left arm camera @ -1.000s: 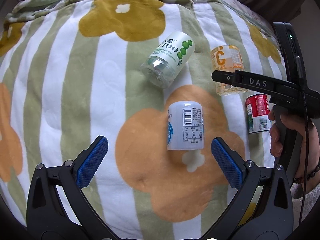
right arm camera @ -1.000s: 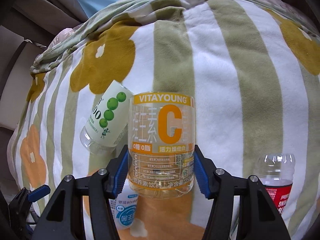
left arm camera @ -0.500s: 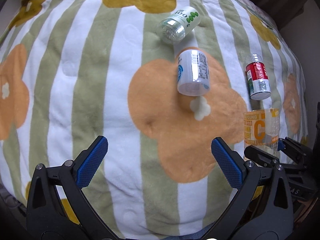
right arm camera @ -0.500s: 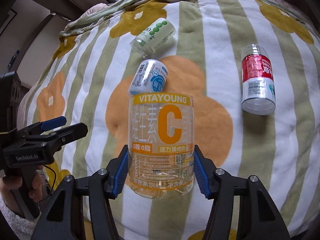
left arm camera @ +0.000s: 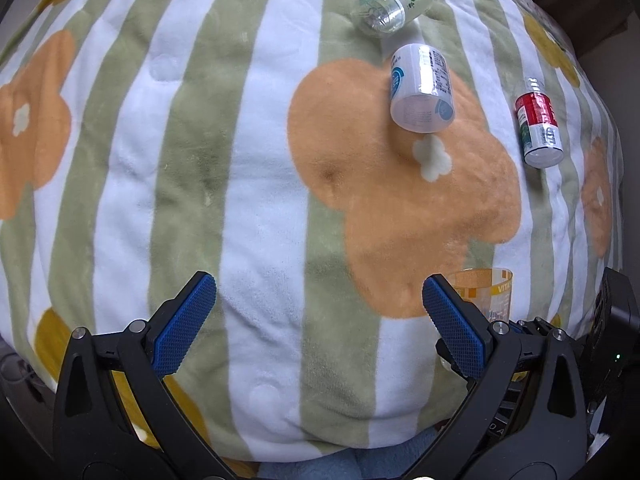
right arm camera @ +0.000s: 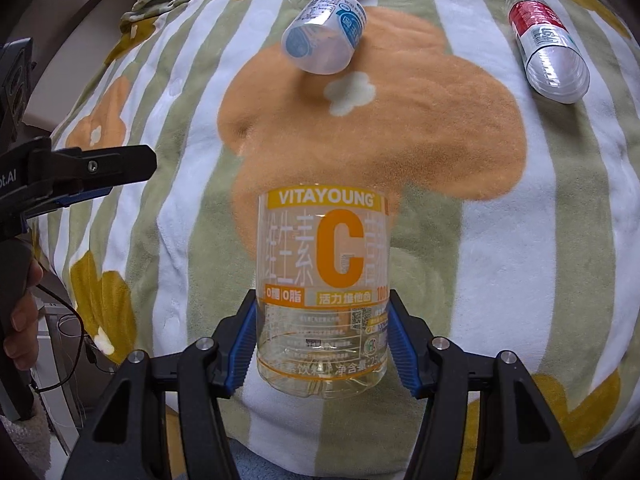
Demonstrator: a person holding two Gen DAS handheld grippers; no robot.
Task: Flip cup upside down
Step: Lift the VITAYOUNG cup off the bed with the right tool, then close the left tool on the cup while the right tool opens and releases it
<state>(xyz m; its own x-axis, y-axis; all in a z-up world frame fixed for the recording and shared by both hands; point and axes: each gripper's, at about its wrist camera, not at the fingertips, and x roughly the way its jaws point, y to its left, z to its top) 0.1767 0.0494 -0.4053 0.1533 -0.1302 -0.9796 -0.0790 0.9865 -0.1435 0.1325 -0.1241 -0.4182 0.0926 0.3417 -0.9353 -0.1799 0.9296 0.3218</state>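
A clear cup cut from a bottle, with an orange "VITAYOUNG C" label (right arm camera: 322, 292), is clamped between the blue pads of my right gripper (right arm camera: 322, 344). It is held above the blanket with its open rim pointing away from the camera. Its rim also shows in the left wrist view (left arm camera: 484, 292), behind my left gripper's right finger. My left gripper (left arm camera: 318, 324) is open and empty, above the near part of the blanket. It also shows at the left edge of the right wrist view (right arm camera: 80, 176).
A striped flower blanket (left arm camera: 248, 184) covers the surface. On it lie a white and blue cup (left arm camera: 422, 88), a green-dotted cup (left arm camera: 390, 4) and a red-labelled cup (left arm camera: 538, 124), all on their sides at the far right.
Both grippers have pulled back towards the near edge of the blanket. The held cup has come with the right gripper, and the lying cups now look farther away.
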